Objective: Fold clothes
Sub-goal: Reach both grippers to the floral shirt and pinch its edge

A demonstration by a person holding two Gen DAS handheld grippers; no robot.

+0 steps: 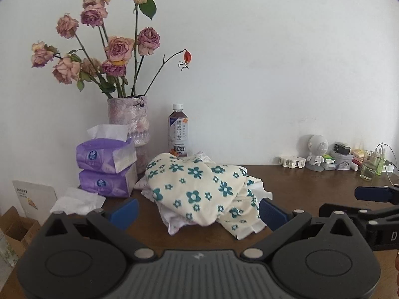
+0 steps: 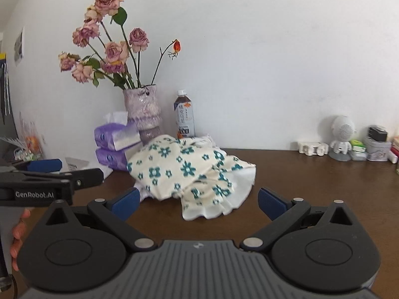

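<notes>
Both grippers over the near edge of the brown surface (image 1: 299, 182), nothing held. Left gripper (image 1: 198, 210): jaws wide, blue pads either side of the pile but short of it, no contact. Right gripper (image 2: 198, 203): jaws wide too, same standoff, pointed at the near hem. Each shows in the other's camera, side by side, left one's black arm and a blue pad at the left edge of the right wrist view. Clothes (image 1: 199, 189): 1 crumpled heap, cream fabric with teal flowers over white layers, unfolded, lying on the surface toward the back left, near the wall. Just behind it a bottle (image 1: 178, 130) of tea stands upright. Left of the heap 2 purple tissue packs (image 1: 107, 165) stacked, top one with a tissue pulled up; behind them a vase (image 1: 129, 122) of dried roses. Loose white tissue (image 1: 77, 200) lies in front of the packs. Far right along the wall: small white robot figure (image 1: 317, 153), tins and boxes, a glass (image 1: 370, 165), well apart from the clothes. Fingers of a hand (image 2: 18, 231) visible at the left edge of the right wrist view
</notes>
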